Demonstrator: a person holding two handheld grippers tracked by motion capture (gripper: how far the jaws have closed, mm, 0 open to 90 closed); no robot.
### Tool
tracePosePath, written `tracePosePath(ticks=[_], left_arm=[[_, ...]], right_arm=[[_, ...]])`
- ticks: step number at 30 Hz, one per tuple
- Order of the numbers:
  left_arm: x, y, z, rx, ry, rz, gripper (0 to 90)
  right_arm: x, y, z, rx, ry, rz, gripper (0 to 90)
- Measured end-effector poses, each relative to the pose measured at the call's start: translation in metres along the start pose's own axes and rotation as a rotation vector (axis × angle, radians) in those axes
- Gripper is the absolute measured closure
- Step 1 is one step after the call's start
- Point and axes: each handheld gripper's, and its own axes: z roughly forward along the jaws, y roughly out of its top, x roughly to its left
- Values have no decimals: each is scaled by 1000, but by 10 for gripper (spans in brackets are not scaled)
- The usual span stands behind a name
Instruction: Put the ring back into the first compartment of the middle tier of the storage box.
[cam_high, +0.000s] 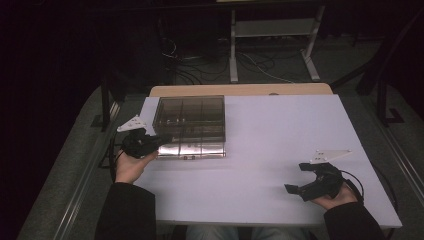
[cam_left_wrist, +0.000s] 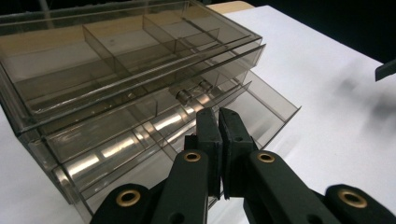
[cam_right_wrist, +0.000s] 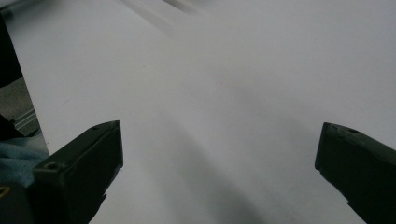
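Observation:
A smoky clear plastic drawer box (cam_high: 190, 117) stands on the white table (cam_high: 285, 135) at the back left. Its bottom drawer (cam_left_wrist: 261, 109) is pulled out a little toward me; small round knobs (cam_left_wrist: 183, 95) show on the drawers above. My left gripper (cam_high: 159, 141) is at the box's front left corner. In the left gripper view its jaws are shut (cam_left_wrist: 218, 114) over the pulled-out drawer, and nothing is visible between them. My right gripper (cam_high: 298, 177) rests open near the front right of the table, its jaws wide apart (cam_right_wrist: 219, 149) over bare white surface.
The table's wooden far edge (cam_high: 240, 90) shows behind the box. Beyond it are a white table frame (cam_high: 272, 30) and cables on the dark floor (cam_high: 200, 65). A rail (cam_high: 85, 170) runs along the table's left side. A tip of the right gripper (cam_left_wrist: 385, 70) shows far off in the left gripper view.

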Motion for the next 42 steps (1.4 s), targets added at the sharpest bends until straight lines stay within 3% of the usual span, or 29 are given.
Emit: tracePosePath(ticks=[42], left_arm=[[18,-15,14,85,39,-30,872]], right_arm=[[1,0,3,18,5,-10,4]])
